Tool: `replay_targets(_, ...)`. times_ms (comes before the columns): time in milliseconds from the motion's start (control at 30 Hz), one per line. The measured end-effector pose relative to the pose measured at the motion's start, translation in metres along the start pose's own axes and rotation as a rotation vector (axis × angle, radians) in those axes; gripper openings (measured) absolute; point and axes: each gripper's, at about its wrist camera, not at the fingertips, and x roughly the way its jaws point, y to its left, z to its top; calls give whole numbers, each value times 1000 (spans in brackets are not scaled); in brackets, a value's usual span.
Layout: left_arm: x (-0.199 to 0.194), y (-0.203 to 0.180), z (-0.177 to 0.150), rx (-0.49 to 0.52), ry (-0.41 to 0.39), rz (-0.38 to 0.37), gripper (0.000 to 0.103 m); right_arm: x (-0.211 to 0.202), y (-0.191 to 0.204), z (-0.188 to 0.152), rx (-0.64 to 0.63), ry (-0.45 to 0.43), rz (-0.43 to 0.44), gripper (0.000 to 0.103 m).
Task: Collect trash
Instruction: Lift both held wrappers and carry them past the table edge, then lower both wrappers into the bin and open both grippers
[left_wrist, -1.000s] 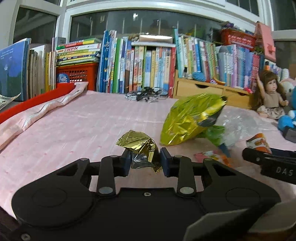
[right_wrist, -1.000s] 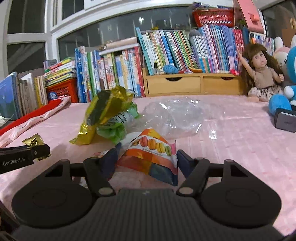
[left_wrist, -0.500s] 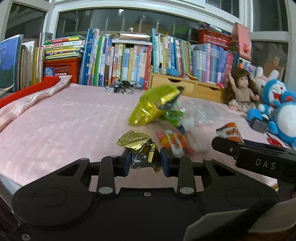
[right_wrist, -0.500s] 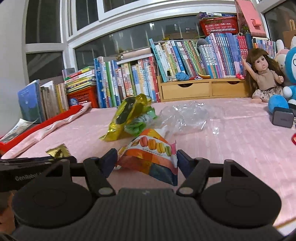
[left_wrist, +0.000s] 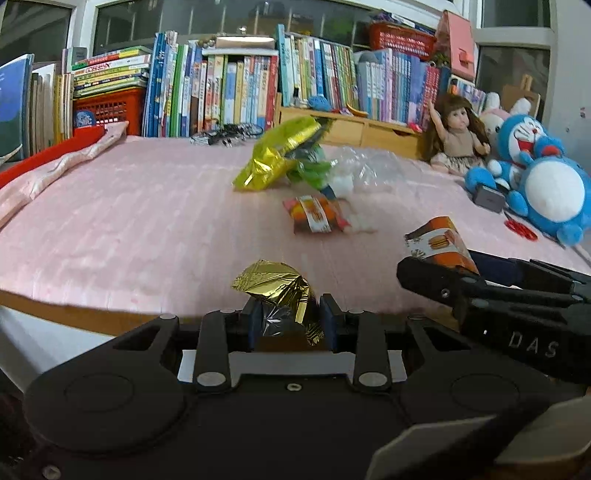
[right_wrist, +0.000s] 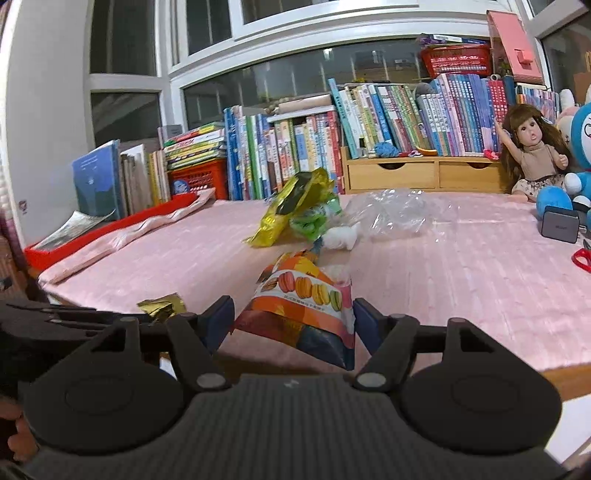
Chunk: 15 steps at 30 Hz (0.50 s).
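Item count, pink bed surface (left_wrist: 110, 221)

Wrappers: 1 gold foil wrapper (left_wrist: 275, 291), 1 macaron packet (right_wrist: 306, 306), 1 yellow-green bag (left_wrist: 280, 155), 1 orange wrapper (left_wrist: 317, 214), 1 clear plastic bag (right_wrist: 391, 214). Toys: 1 doll (left_wrist: 456, 134), 2 blue plushes (left_wrist: 546, 184). Grippers: 2.

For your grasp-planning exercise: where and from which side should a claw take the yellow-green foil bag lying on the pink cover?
Grip the yellow-green foil bag at its raised, crumpled upper end, coming from the near side. The bag leans up off the pink cover there, so that end probably leaves room for the fingers.
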Motion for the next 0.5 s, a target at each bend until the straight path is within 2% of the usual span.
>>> replay_targets(300, -5, 1, -21, 29, 69, 4, 31, -16, 8, -22, -6, 38, 3, 73)
replay_targets(500, 2, 4, -42, 23, 166, 1, 31, -18, 9, -40, 17, 94, -1, 73)
